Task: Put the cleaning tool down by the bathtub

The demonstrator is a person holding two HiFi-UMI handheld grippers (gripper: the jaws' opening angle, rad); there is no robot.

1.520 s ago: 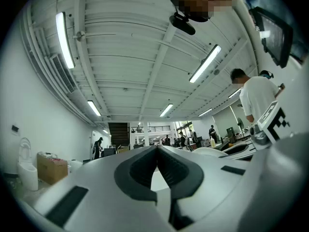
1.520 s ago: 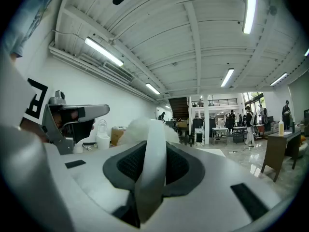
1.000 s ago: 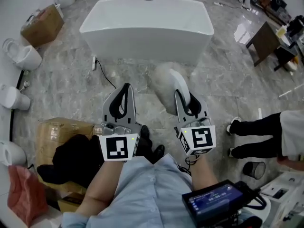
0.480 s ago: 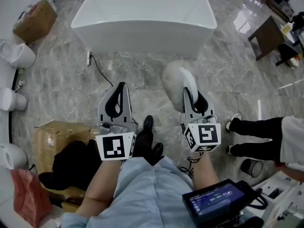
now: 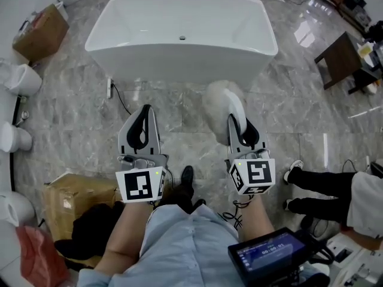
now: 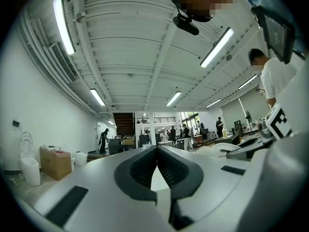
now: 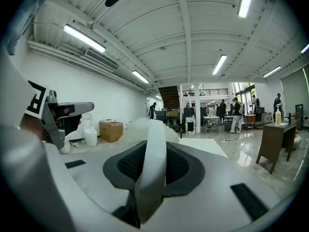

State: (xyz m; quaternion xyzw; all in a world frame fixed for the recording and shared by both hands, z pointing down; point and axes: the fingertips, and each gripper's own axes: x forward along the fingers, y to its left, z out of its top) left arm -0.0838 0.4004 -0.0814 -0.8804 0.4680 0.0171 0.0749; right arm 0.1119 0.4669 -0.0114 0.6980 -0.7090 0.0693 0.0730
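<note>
Pinches the white handle of the cleaning tool (image 5: 220, 102) between the jaws of the right gripper (image 5: 238, 124), just right of centre in the head view. Points the tool's fluffy head up-frame, near the front wall of the bathtub (image 5: 179, 58) at top centre, over the marble floor (image 5: 179, 142). Holds the left gripper (image 5: 145, 111) left of centre, jaws pressed together on nothing. Shows a cardboard box (image 5: 78, 196) at lower left.

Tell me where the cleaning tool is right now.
In the head view, the cleaning tool is right of centre, its handle clamped in the right gripper, its fluffy head just short of the bathtub.
</note>
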